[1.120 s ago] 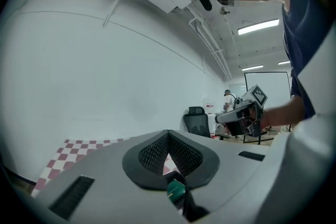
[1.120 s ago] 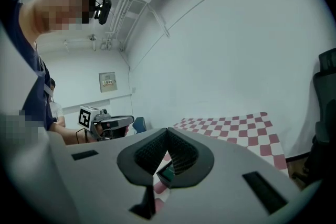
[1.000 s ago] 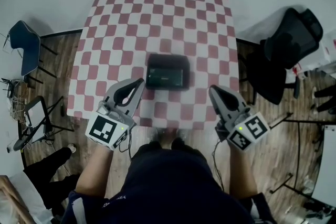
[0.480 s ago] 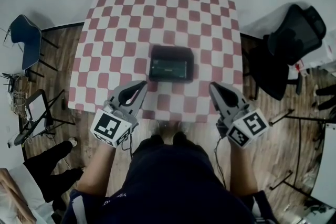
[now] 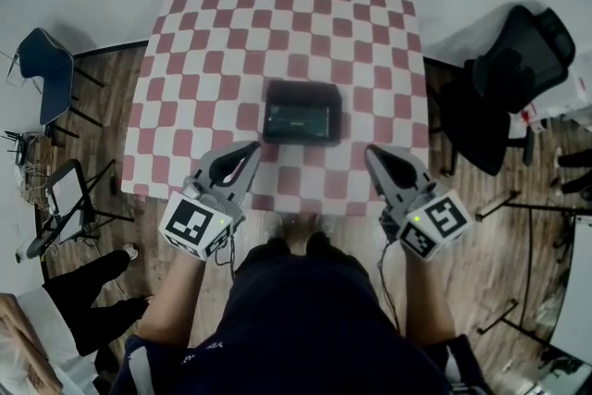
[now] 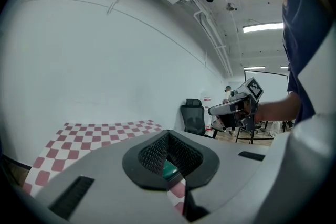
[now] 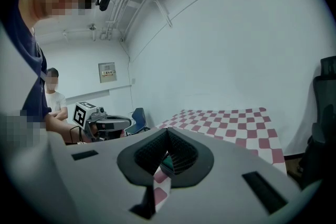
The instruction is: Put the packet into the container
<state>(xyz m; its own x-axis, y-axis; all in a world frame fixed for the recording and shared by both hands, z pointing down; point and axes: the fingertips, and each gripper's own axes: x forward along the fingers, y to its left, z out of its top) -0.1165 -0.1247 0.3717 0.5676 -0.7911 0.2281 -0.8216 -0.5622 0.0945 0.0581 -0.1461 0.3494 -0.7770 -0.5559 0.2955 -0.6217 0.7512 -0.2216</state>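
A black rectangular container [image 5: 302, 113] sits near the middle of the checkered table [image 5: 277, 23], towards its front edge. A green packet [image 5: 298, 117] lies inside it. My left gripper [image 5: 250, 149] hovers over the table's front edge, left of and nearer than the container, shut and holding nothing. My right gripper [image 5: 372, 155] mirrors it on the right, also shut and holding nothing. In the left gripper view the jaws [image 6: 168, 135] meet, and a green sliver of the packet [image 6: 169, 169] shows below them. The right gripper view shows closed jaws [image 7: 168, 132] too.
A black office chair [image 5: 513, 69] stands right of the table. A blue chair [image 5: 44, 79] and folding stands are on the wooden floor to the left. The person's legs are close against the table's front edge.
Both grippers stand a little further back from the container than a second ago. Over the last half second almost nothing moved.
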